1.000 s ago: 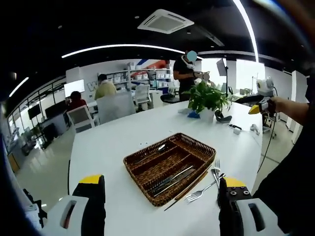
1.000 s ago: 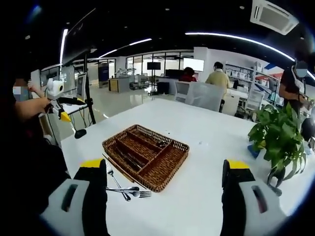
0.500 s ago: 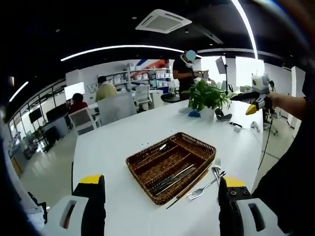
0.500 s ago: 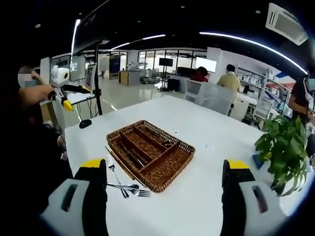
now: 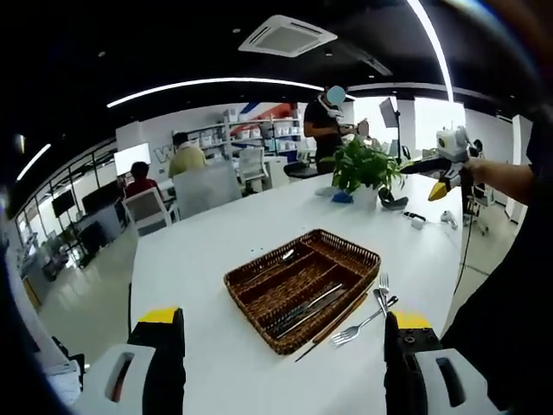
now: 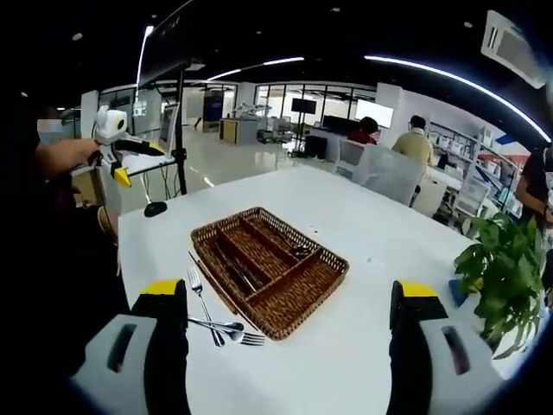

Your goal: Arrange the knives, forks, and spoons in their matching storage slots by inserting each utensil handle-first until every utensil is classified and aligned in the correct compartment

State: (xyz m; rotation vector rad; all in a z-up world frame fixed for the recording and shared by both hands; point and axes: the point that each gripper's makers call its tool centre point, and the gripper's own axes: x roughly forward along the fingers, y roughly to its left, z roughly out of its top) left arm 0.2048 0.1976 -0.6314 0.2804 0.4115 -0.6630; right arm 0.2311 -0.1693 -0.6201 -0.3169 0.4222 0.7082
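A brown wicker cutlery tray (image 5: 304, 286) (image 6: 270, 266) with long compartments sits on the white table (image 5: 216, 251) (image 6: 363, 251). Knives (image 5: 304, 309) lie in its near compartment, and a spoon (image 5: 285, 256) rests in a far one. Loose forks (image 5: 359, 328) (image 6: 204, 304) and a spoon (image 6: 226, 327) lie on the table beside the tray, with a dark knife (image 5: 328, 332) along its edge. My left gripper (image 5: 281, 346) stands open above the table's near side. My right gripper (image 6: 289, 333) is open too, with nothing between its jaws.
A potted green plant (image 5: 363, 170) (image 6: 505, 268) stands at the table's far end, with small items (image 5: 415, 223) near it. Chairs (image 5: 147, 207), shelves and several people are beyond the table. A tripod stand (image 6: 177, 130) rises at the left.
Both views have drifted slightly; the tray sits a little further right in each. The utensils and tray have not moved on the table. Both grippers stay open.
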